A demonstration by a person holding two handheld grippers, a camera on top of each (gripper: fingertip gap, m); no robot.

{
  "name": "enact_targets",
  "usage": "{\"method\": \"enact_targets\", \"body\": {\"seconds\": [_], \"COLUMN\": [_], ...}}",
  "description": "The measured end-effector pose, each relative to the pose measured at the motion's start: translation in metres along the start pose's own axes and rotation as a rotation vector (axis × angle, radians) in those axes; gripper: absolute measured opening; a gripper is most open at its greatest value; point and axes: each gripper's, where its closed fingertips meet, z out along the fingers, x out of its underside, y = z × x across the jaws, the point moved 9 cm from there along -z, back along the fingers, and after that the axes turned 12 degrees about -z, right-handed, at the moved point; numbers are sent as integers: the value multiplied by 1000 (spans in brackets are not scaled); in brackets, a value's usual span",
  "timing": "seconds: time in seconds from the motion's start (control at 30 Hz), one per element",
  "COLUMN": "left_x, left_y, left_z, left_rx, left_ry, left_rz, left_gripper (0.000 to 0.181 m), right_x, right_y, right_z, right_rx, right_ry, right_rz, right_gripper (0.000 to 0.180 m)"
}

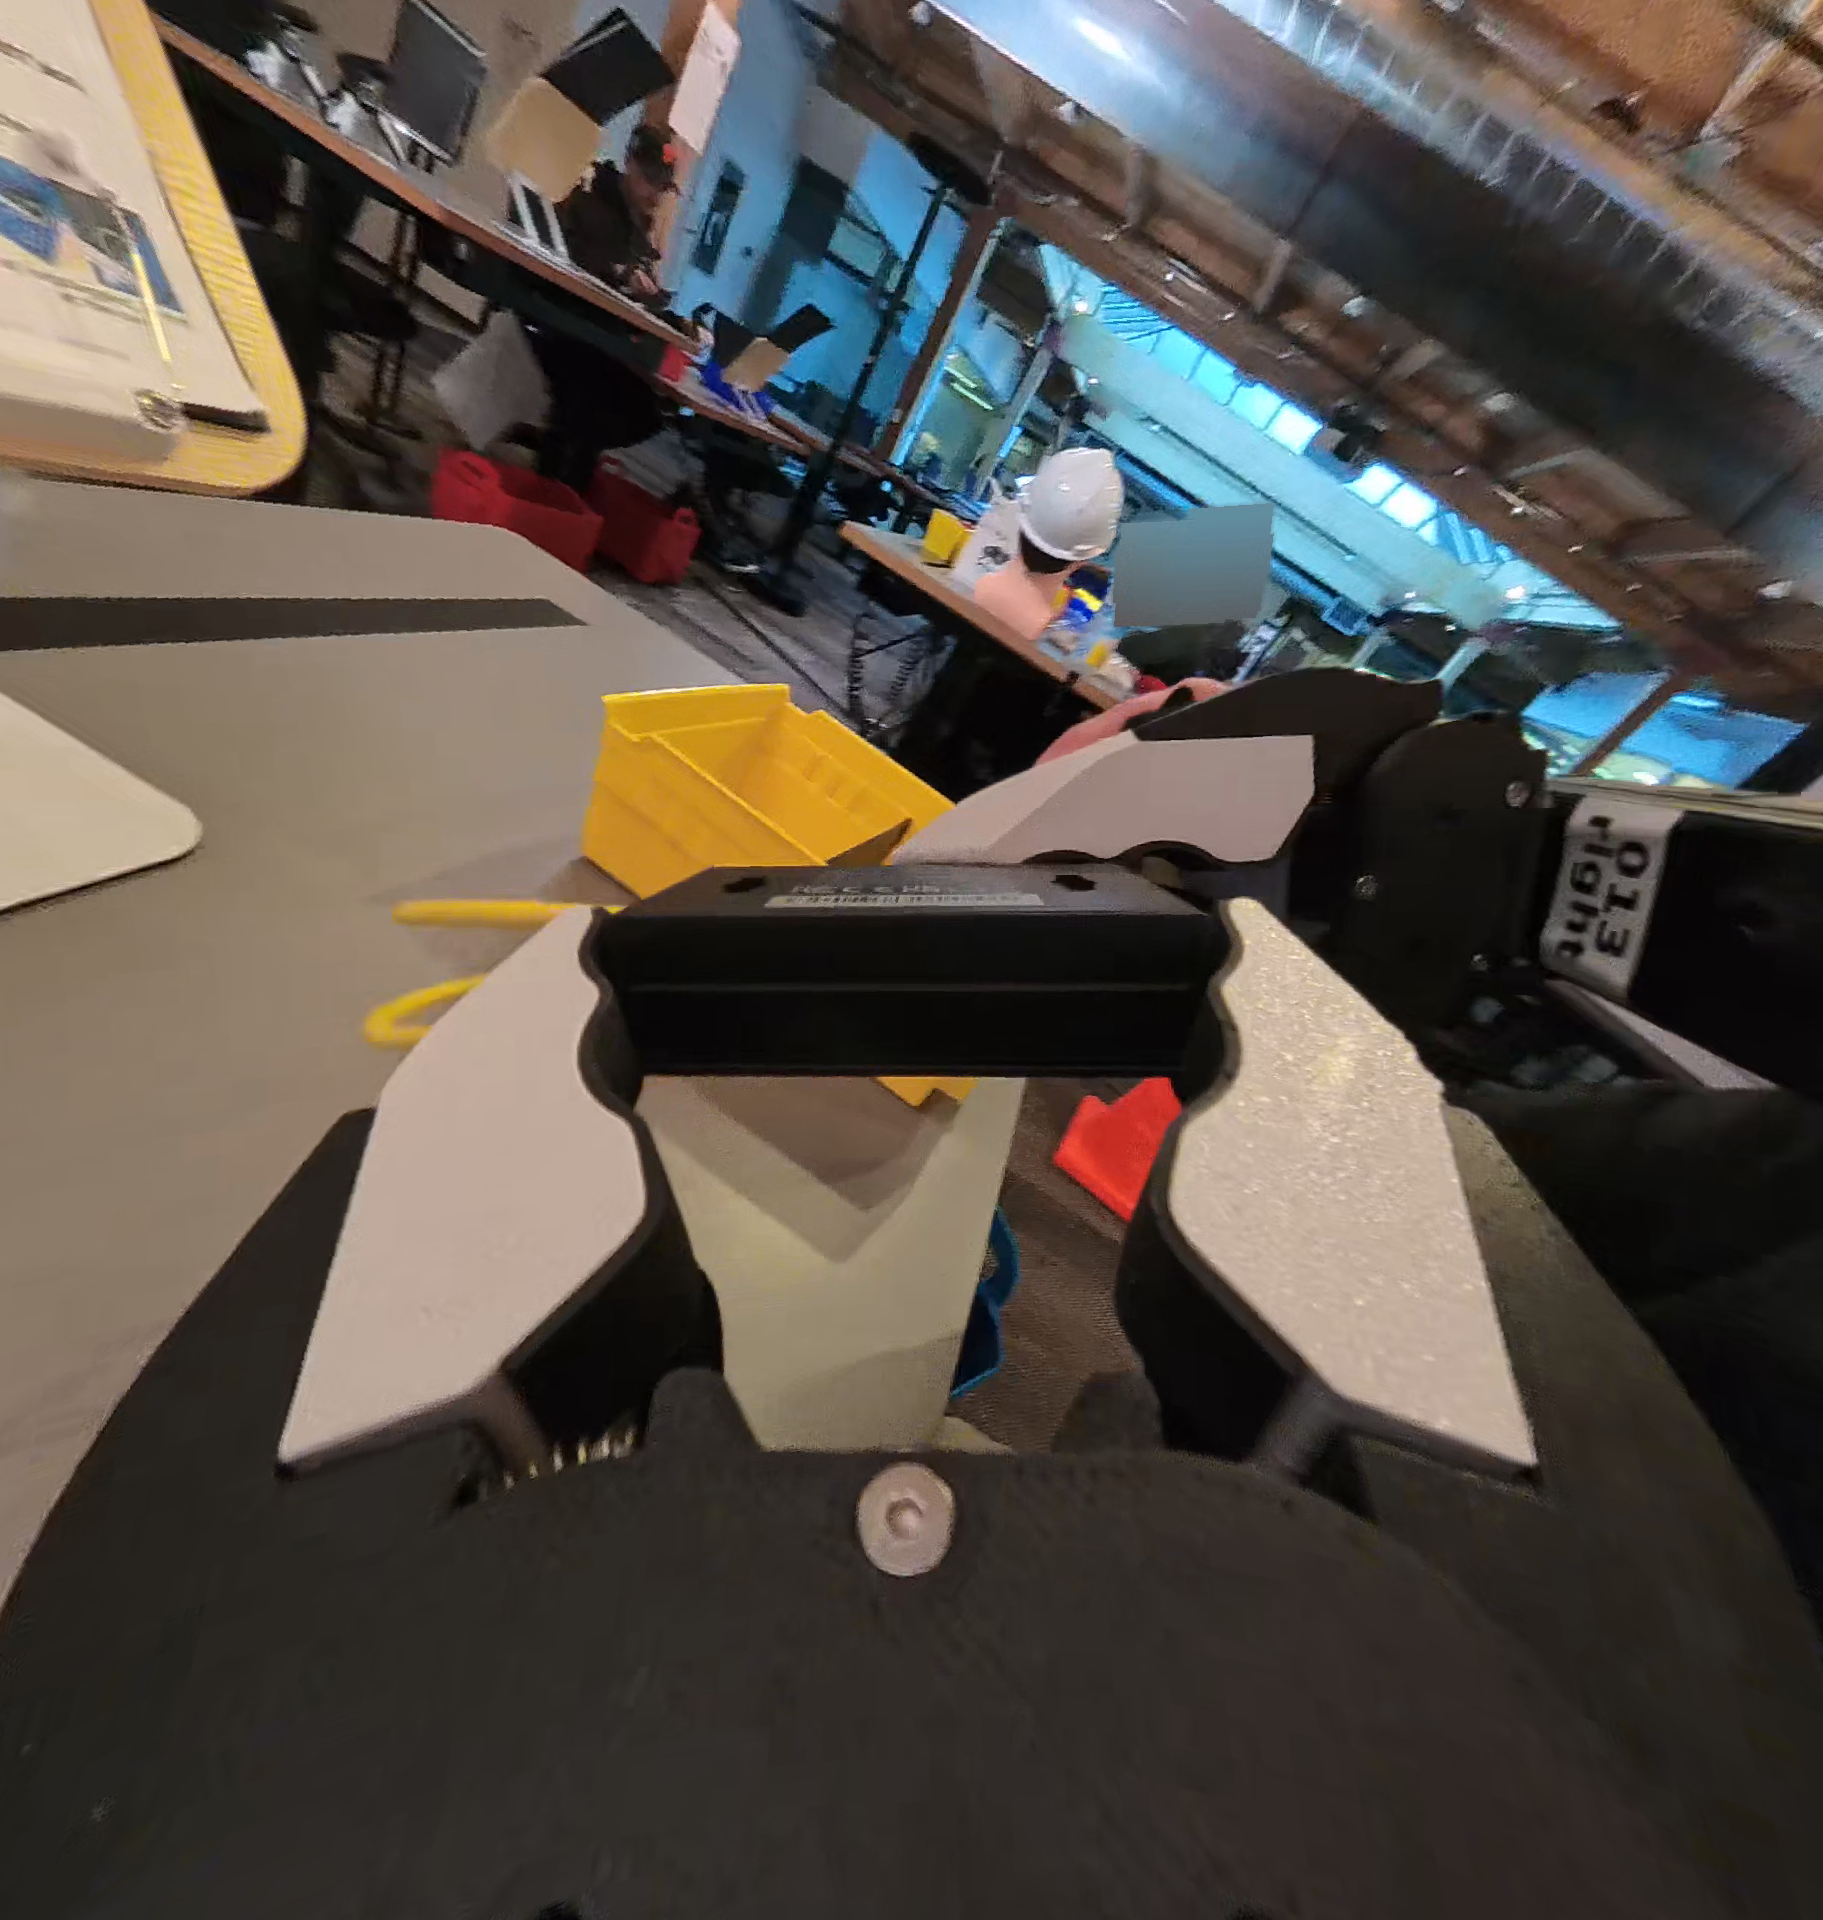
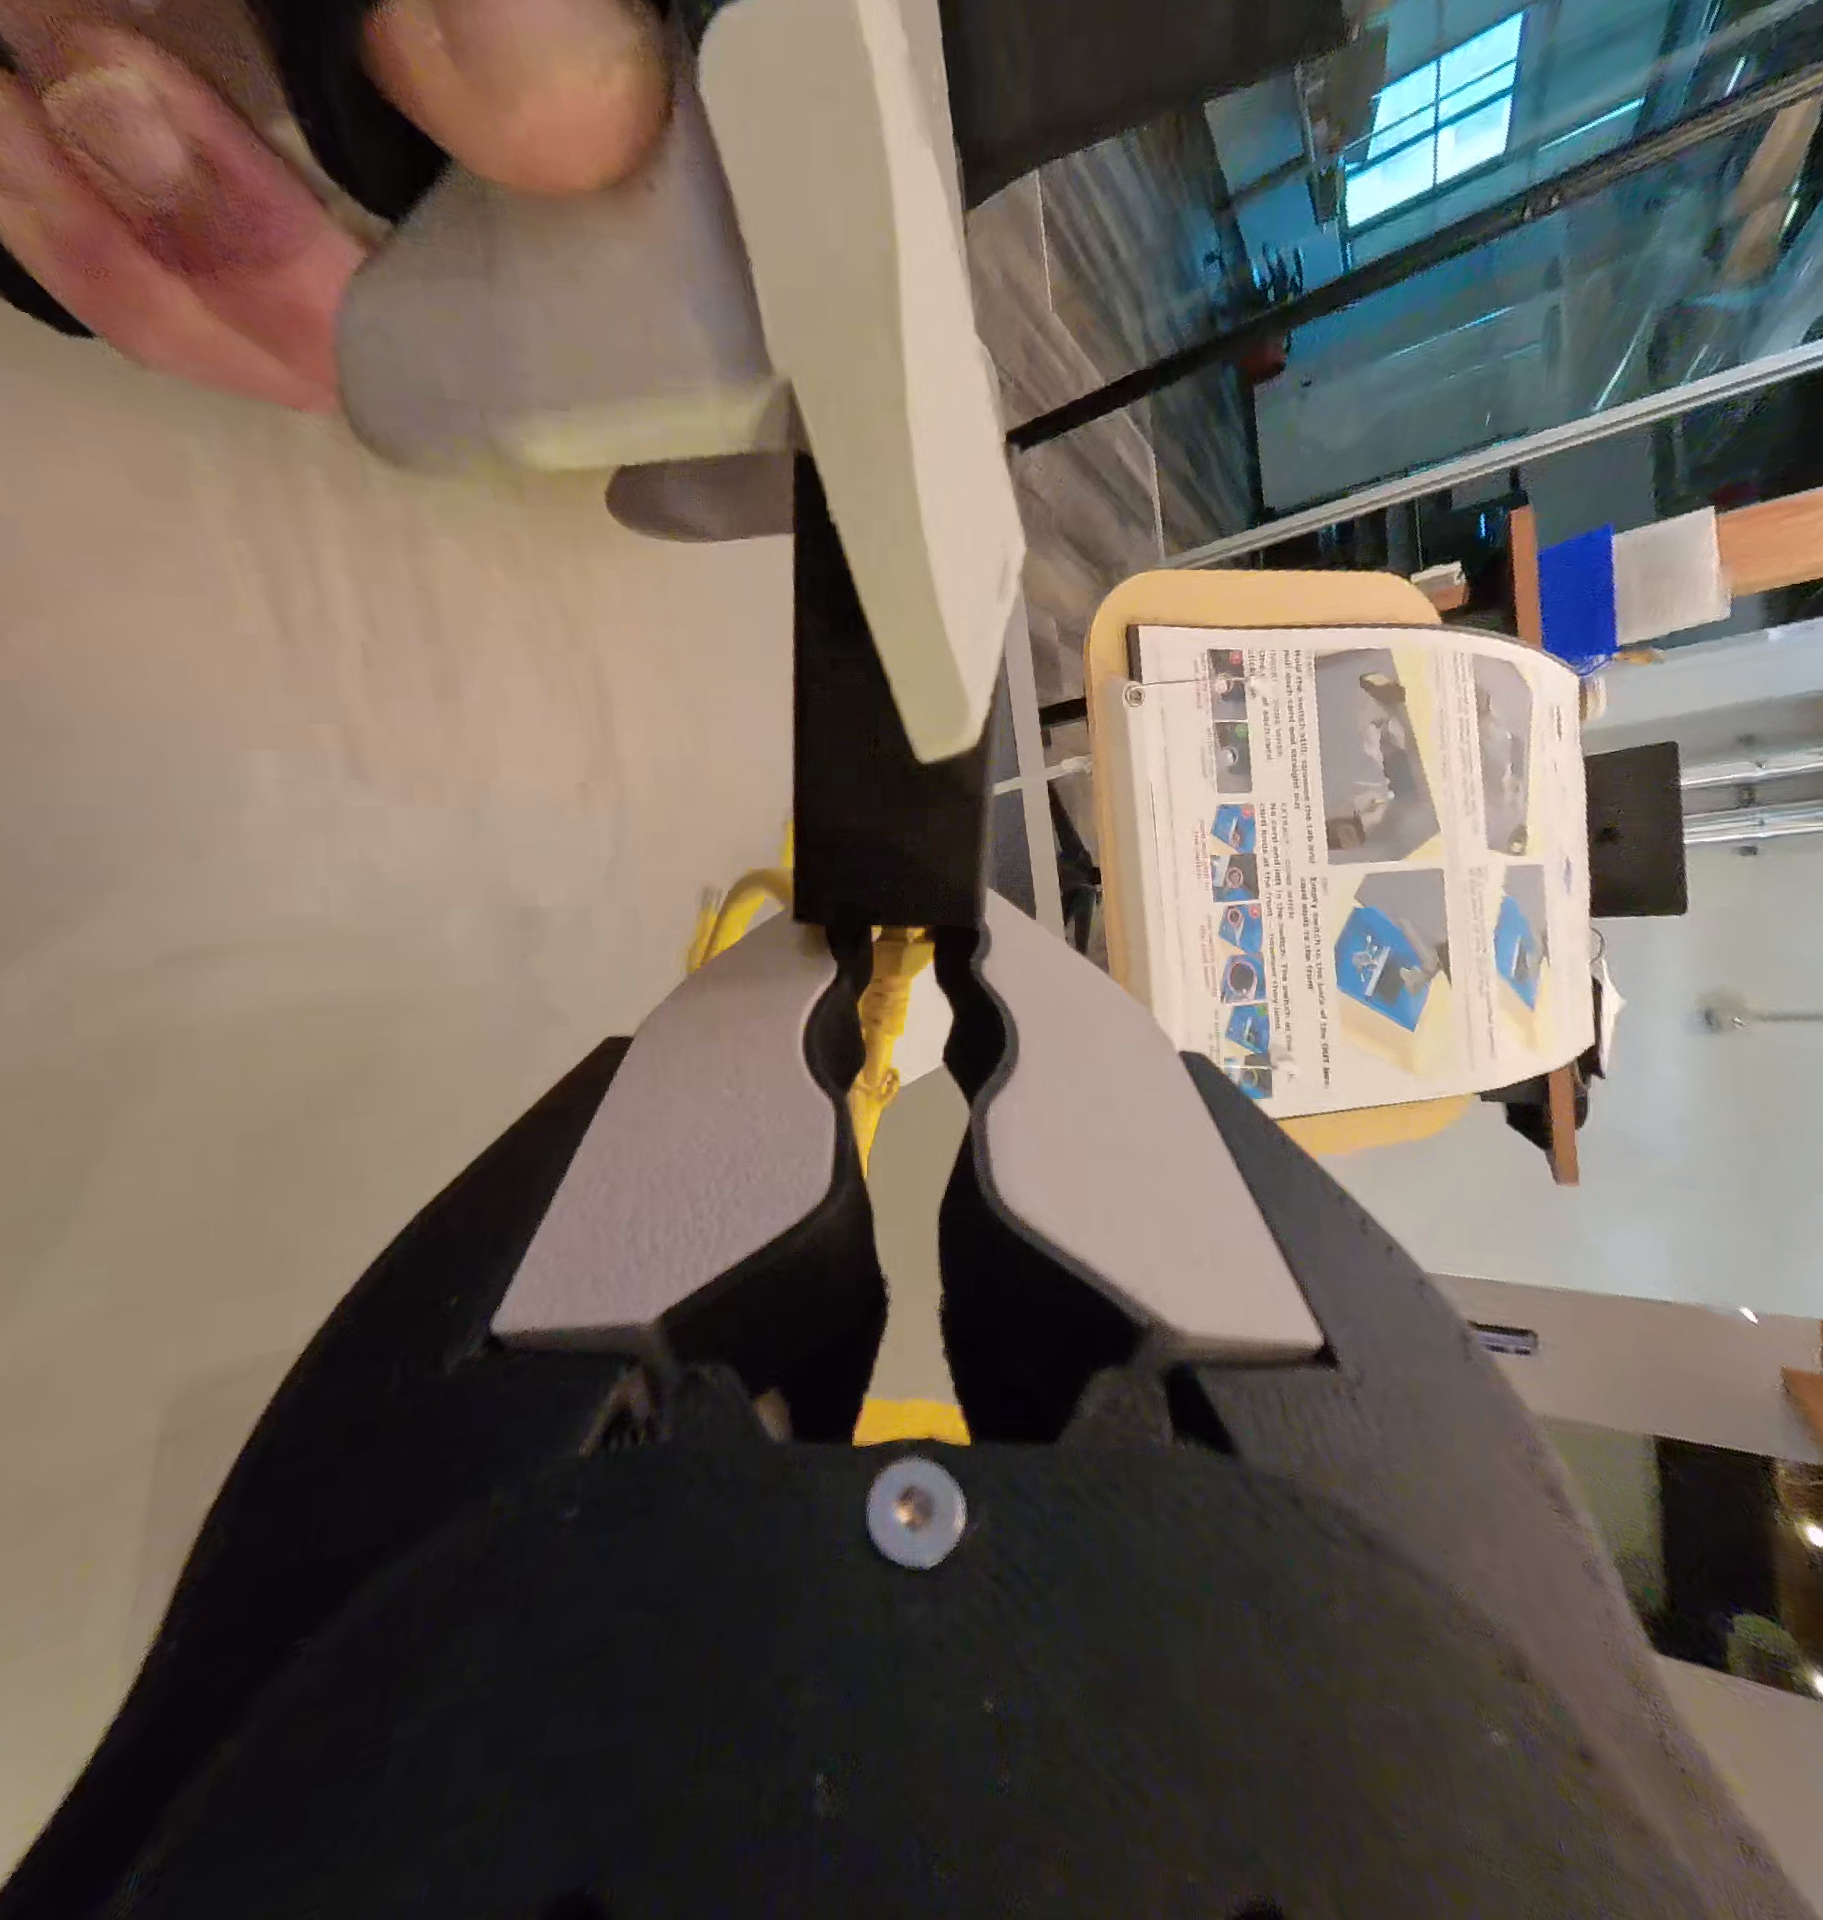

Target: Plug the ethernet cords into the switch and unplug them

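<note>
Above the near edge of the grey table (image 1: 263, 831), the left gripper (image 1: 907, 997) holds the black switch (image 1: 907, 966) clamped endwise between its two fingers, lifted clear of the surface. The right gripper (image 2: 902, 961) meets the switch (image 2: 886, 831) from the right side, its fingers closed narrowly on the yellow ethernet cord (image 2: 886, 1008) at the plug, right at the switch face. Whether the plug is seated in a port cannot be told. A second yellow cord (image 2: 730, 914) lies on the table just left of the switch in the right wrist view; loops of yellow cord (image 1: 419, 1013) also show on the table in the left wrist view.

One yellow bin (image 1: 741, 790) sits at the far table edge, just behind the switch. One printed instruction sheet (image 2: 1385, 852) rests on a wooden board (image 2: 1250, 597) beyond the table. Open tabletop lies to the left. One orange object (image 1: 1115, 1143) lies on the floor below. Further worktables, two red bins (image 1: 564, 514) and a white hard hat (image 1: 1073, 499) stand well apart in the far room.
</note>
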Motion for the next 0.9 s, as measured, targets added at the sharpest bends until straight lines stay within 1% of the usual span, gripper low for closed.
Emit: {"method": "enact_targets", "body": {"seconds": [0.07,0.1,0.17,0.23,0.37,0.47,0.53,0.6,0.7,0.77,0.83,0.9], "left_x": [0,0,-4,-8,-9,-8,-8,-9,-11,-10,-12,-11], "left_y": [-4,-6,-6,1,3,1,0,0,1,2,2,2], "left_z": [0,0,0,-2,-4,-2,-2,-3,-5,-5,-6,-5], "left_rx": [-54,-49,-6,91,191,223,193,222,203,193,207,191], "left_ry": [-6,0,10,18,35,22,10,-8,-13,-12,-19,-13], "left_rz": [72,72,26,-83,-128,-139,-109,-163,-155,-158,-178,-162], "left_gripper": [103,103,103,102,102,102,103,103,103,102,102,102], "right_x": [-1,0,2,5,12,17,15,11,6,2,-2,-2], "right_y": [2,2,-1,-5,-9,-13,-11,-8,-1,5,7,10], "right_z": [3,2,-3,-5,-11,-14,-12,-15,-12,-11,-11,-11], "right_rx": [-1,-6,-6,-36,-94,-104,-91,-27,-1,36,46,56], "right_ry": [24,-1,-43,-128,-293,-355,-328,-319,-299,-266,-260,-230], "right_rz": [-16,-6,14,83,216,269,250,150,106,50,36,28], "right_gripper": [12,12,12,12,12,12,12,12,14,26,18,14]}}
